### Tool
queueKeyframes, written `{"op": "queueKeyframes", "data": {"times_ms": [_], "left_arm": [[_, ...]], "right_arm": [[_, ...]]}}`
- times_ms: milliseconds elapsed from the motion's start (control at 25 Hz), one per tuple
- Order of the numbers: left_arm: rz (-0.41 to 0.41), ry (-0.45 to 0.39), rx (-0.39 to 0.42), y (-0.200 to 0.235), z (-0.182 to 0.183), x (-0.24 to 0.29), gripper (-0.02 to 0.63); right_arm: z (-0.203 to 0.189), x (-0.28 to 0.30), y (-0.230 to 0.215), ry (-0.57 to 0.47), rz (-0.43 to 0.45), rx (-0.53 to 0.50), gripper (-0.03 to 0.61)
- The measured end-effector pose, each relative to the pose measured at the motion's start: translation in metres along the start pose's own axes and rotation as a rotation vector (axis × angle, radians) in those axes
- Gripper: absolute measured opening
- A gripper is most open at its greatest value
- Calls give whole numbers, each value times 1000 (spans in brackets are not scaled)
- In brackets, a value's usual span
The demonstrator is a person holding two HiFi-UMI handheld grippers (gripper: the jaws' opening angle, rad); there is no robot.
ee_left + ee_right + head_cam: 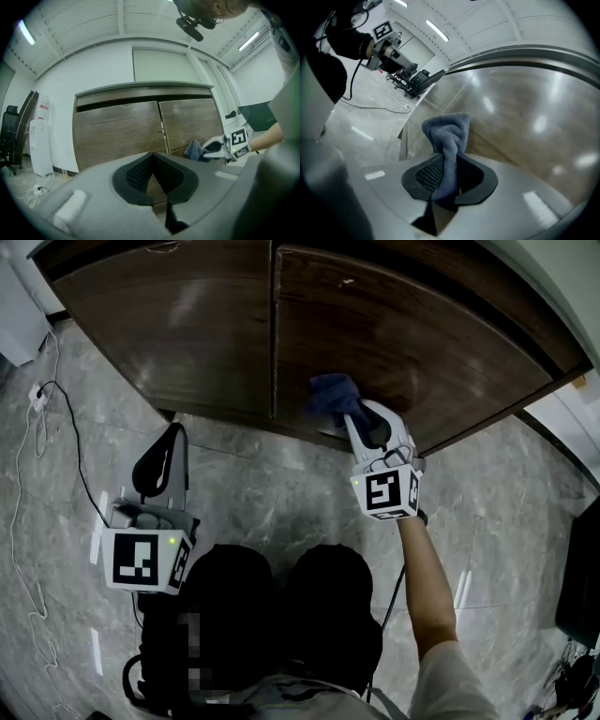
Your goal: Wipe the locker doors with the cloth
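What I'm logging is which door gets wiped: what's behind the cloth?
Dark wood of the right door, low down near the seam between the doors. The patch the cloth covers is hidden; whether they touch can't be told.

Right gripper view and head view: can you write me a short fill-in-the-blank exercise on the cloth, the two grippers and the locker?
1. The right gripper is shut on a cloth of ____ colour.
2. The left gripper has ____ between its jaws.
3. In the head view the cloth is low down at the ____ locker door.

Missing words: blue; nothing; right.
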State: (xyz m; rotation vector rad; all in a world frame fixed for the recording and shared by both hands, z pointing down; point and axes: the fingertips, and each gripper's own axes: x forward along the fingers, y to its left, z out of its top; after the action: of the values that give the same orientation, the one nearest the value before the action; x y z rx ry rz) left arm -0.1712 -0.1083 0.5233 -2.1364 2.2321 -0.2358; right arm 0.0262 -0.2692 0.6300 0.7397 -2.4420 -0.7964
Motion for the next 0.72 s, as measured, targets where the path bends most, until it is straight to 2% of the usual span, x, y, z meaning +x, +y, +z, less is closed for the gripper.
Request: {"op": "queueKeyframes", "data": {"times_ms": [160, 480, 600, 720], "left_arm": [[8, 10, -1, 6, -8, -3, 3], [40, 20, -9, 18, -16, -11, 3], [45, 17, -14, 21, -16, -15, 2], [44, 10, -19, 22, -14, -18, 3]], "right_arm": [[-44, 25, 49, 25, 82, -25, 72], [-97, 63, 122, 147, 214, 1, 72], [-98, 64, 127, 170, 222, -6, 72], [-76, 58, 106, 143, 192, -12, 72]]}}
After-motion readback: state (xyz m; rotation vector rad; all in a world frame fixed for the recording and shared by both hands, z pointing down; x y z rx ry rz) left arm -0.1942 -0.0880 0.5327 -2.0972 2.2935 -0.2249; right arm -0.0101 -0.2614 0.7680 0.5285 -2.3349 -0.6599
